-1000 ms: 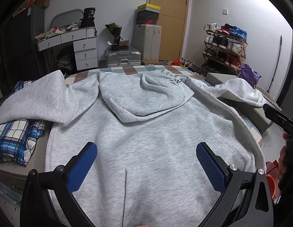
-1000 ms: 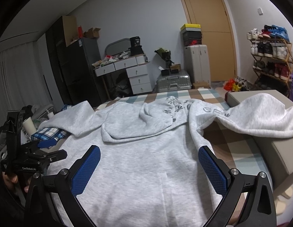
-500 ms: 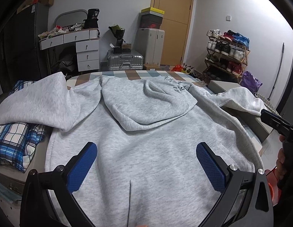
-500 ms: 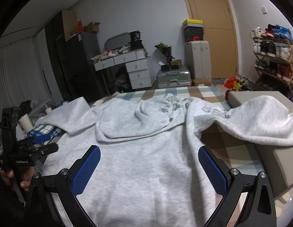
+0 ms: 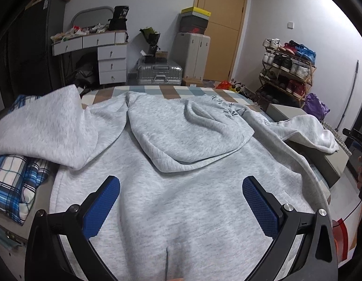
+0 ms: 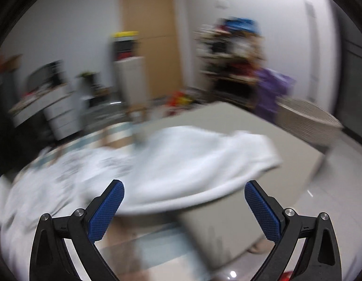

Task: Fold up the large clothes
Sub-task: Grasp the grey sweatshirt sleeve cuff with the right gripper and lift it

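Observation:
A light grey hoodie (image 5: pixel 181 187) lies spread front-up on the bed, hood folded down onto the chest. Its left sleeve (image 5: pixel 40 131) drapes over a plaid pillow; its right sleeve (image 5: pixel 307 128) lies over a grey box. My left gripper (image 5: pixel 181 201) is open and empty above the hoodie's lower body. My right gripper (image 6: pixel 184 201) is open and empty, facing the right sleeve (image 6: pixel 199 159) on the grey box (image 6: pixel 227 222); that view is motion-blurred.
A blue plaid pillow (image 5: pixel 14 185) lies at the bed's left edge. The grey box (image 5: pixel 326 161) stands at the bed's right. Beyond are a drawer desk (image 5: pixel 103 56), suitcase (image 5: pixel 159 75), shoe rack (image 5: pixel 286 70) and door (image 5: pixel 220 23).
My right gripper has swung fast to the right, from facing the hoodie's body to facing the right sleeve on the grey box. My left gripper has moved slightly forward over the hoodie.

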A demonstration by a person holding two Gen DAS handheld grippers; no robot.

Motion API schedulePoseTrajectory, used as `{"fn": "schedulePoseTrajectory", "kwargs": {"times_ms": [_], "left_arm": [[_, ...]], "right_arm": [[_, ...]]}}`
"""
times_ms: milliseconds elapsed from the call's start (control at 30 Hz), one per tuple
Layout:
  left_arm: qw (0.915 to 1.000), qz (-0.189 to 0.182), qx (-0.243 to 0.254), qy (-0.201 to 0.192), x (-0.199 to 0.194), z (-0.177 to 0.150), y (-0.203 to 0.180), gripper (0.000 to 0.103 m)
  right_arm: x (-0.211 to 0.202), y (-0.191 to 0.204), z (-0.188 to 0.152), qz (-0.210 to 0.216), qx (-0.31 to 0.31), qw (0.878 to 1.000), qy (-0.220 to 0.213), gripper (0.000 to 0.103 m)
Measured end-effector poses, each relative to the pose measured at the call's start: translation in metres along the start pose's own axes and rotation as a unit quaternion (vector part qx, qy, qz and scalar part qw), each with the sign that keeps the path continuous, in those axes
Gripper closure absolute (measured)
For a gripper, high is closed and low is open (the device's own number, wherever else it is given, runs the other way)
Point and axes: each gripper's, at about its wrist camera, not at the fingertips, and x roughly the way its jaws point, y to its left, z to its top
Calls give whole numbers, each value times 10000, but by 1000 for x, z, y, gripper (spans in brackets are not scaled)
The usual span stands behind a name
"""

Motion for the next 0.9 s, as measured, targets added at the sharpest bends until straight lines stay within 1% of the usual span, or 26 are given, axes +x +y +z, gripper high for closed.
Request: {"fn": "schedulePoseTrajectory", "kwargs": {"times_ms": [67,100,167,267,433,500,567,600,633,667,700,733,767,833,900], "left_arm": [[10000,-8,-86,32,3,-1,4,1],[9999,-13,-116,48,4,-1,5,1],[9998,6,-147,97,5,-3,6,1],[9997,76,-178,141,7,-5,8,1],[9995,110,-217,203,7,-6,12,1],[9995,94,-225,208,7,-6,13,1],[9995,94,-221,200,7,-6,13,1],[9995,104,-222,195,7,-7,14,1],[9995,105,-241,183,6,-8,15,1],[9995,86,-260,175,6,-7,17,1],[9994,65,-285,171,6,-8,19,1],[9994,56,-312,166,5,-9,21,1],[9993,60,-321,158,5,-9,22,1],[9992,85,-355,131,4,-11,27,1],[9990,78,-419,122,3,-12,32,1]], "right_arm": [[26,-31,14,-340,419,9984,192,0],[40,-45,19,-430,581,9970,282,0],[59,-65,25,-470,799,9946,468,3],[86,-77,29,-394,1022,9917,674,4],[113,-69,27,-378,1089,9886,972,4],[123,-62,24,-471,1025,9877,1086,4],[125,-53,21,-641,811,9892,1042,8],[127,-47,22,-715,695,9892,1071,19],[127,-44,22,-773,614,9896,1050,37],[126,-40,23,-803,536,9895,1072,49],[126,-40,24,-693,542,9905,1053,72],[122,-40,26,-593,621,9910,1025,78],[116,-41,29,-522,753,9914,936,80],[96,-37,40,-365,847,9941,564,87],[67,-25,55,-169,864,9960,121,87]]}}
